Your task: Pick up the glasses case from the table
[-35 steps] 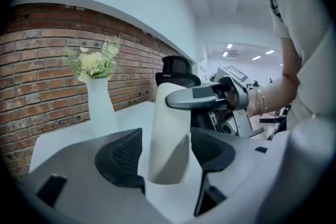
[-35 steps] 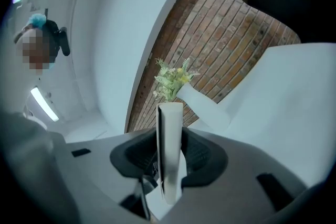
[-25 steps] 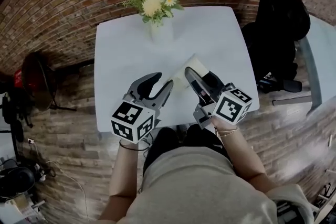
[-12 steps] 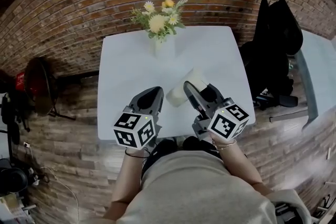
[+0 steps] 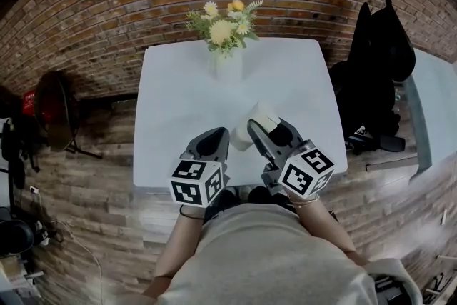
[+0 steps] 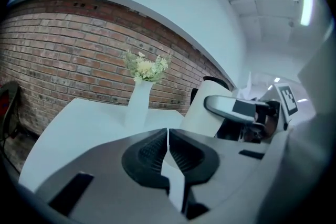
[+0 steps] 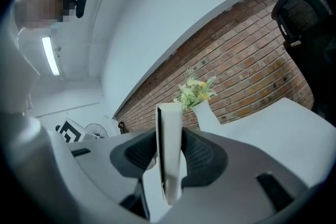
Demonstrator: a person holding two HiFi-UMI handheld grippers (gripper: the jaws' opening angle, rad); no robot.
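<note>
- Right gripper (image 5: 263, 129): my right gripper view shows its fingers (image 7: 202, 157) about half spread and clamped on the glasses case (image 7: 169, 134). One ribbed pad presses each broad side.
- The glasses case is white and stands on edge between those pads. Its upper end rises above the fingertips.
- In the head view, the glasses case (image 5: 258, 114) juts forward from the right fingers over the near part of the white surface (image 5: 178, 103). I cannot tell whether its lower end is clear of the surface.
- Left gripper (image 5: 216, 139): my left gripper view shows its fingers (image 6: 147, 152) pressed together, pad against pad, with nothing between them.
- The left gripper sits just beside the case on its left, apart from it, pointing across the surface and tilted slightly downward.
- A white vase (image 5: 227, 64) with yellow and white flowers (image 5: 225, 25) stands at the far edge of the surface, well apart from both grippers.
- Both marker cubes hang over the near edge of the surface, close to my operator's torso.
</note>
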